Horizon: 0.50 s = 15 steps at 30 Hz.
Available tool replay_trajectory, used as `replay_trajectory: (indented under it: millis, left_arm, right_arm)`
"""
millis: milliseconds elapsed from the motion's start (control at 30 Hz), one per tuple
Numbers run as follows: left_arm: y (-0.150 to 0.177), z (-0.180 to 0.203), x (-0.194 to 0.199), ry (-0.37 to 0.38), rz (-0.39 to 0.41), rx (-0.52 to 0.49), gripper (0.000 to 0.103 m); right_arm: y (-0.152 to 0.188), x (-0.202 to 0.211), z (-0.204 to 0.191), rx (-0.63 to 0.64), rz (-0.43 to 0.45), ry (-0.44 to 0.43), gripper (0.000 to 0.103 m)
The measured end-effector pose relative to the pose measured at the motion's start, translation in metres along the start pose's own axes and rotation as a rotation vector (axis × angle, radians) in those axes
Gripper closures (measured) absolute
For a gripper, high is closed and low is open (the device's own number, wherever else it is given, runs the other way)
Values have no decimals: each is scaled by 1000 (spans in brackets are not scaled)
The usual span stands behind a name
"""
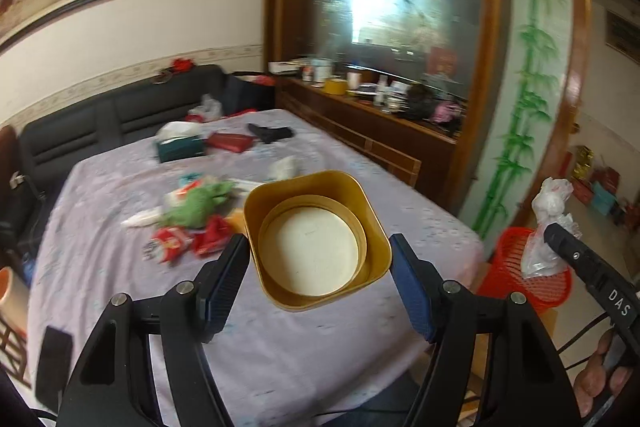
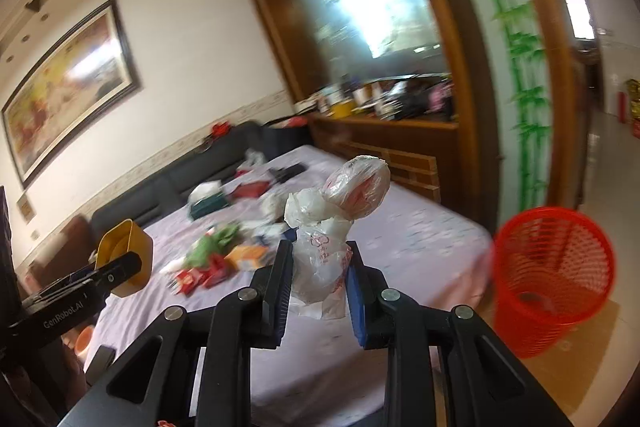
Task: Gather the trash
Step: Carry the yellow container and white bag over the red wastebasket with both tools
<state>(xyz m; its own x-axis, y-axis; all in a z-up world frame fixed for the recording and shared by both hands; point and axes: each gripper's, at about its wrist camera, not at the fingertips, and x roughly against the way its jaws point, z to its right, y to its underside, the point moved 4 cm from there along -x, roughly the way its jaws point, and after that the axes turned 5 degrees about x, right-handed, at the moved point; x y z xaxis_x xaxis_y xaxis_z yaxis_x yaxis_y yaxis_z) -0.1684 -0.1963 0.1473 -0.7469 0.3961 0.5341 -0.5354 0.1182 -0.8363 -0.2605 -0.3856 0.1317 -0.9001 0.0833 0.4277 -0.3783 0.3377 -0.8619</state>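
A yellow container (image 1: 316, 239) is clamped between the left gripper (image 1: 318, 279) fingers, a knotted plastic bag (image 2: 328, 247) pinched by the right gripper (image 2: 318, 287), both apparently being carried toward the red basket (image 2: 554, 267) beside the counter (image 1: 280, 339); release above it is next required.

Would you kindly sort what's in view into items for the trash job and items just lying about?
Job: yellow tub in left gripper; plastic bag in right gripper; red basket; wrappers.

Lying about: tissue box; red box; sofa; painting.
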Motion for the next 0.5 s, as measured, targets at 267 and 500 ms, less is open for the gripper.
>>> replay_trajectory:
  millis: [267,500]
  left_arm:
    - [1,77,-35,154,-51,-88,33]
    - [5,138,-68,372,-137,-132,33]
  right_arm:
    - [-14,39,71,-73,67,175,77]
    - [-18,51,134,-161,74,294,76]
